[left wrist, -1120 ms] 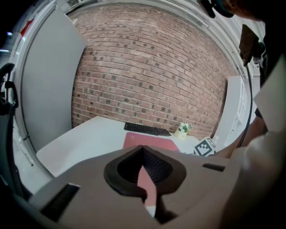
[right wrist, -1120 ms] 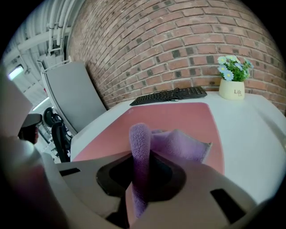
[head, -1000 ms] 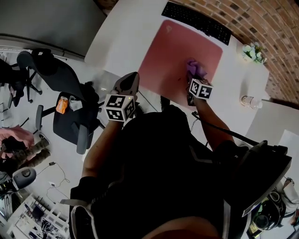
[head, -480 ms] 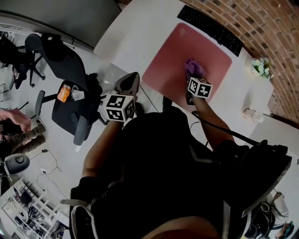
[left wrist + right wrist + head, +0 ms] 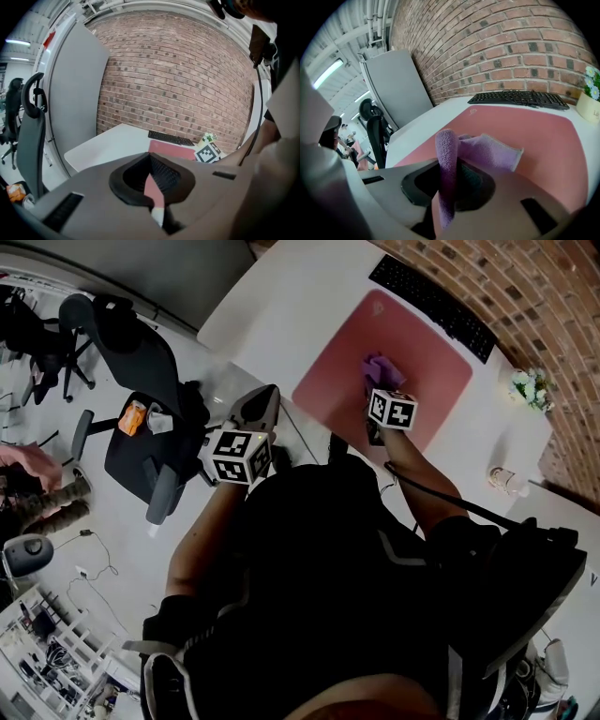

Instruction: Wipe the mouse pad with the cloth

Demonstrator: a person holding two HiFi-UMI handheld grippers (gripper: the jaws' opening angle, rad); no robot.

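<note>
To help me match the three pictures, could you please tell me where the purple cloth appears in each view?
Head view: upper middle, the cloth lies on the pink mouse pad.
Left gripper view: not in it.
Right gripper view: lower centre, pinched in the right hand-held gripper, its free end on the pad.
Shared landmark: the black keyboard along the pad's far edge, in all three views.

- Pink rectangular mouse pad (image 5: 422, 352): on white desk (image 5: 281, 306), before black keyboard (image 5: 433, 307).
- Purple fabric cloth (image 5: 380, 368): on mouse pad, between right gripper (image 5: 378, 388) jaws.
- Left gripper (image 5: 265, 395): left of mouse pad, beside desk edge.
</note>
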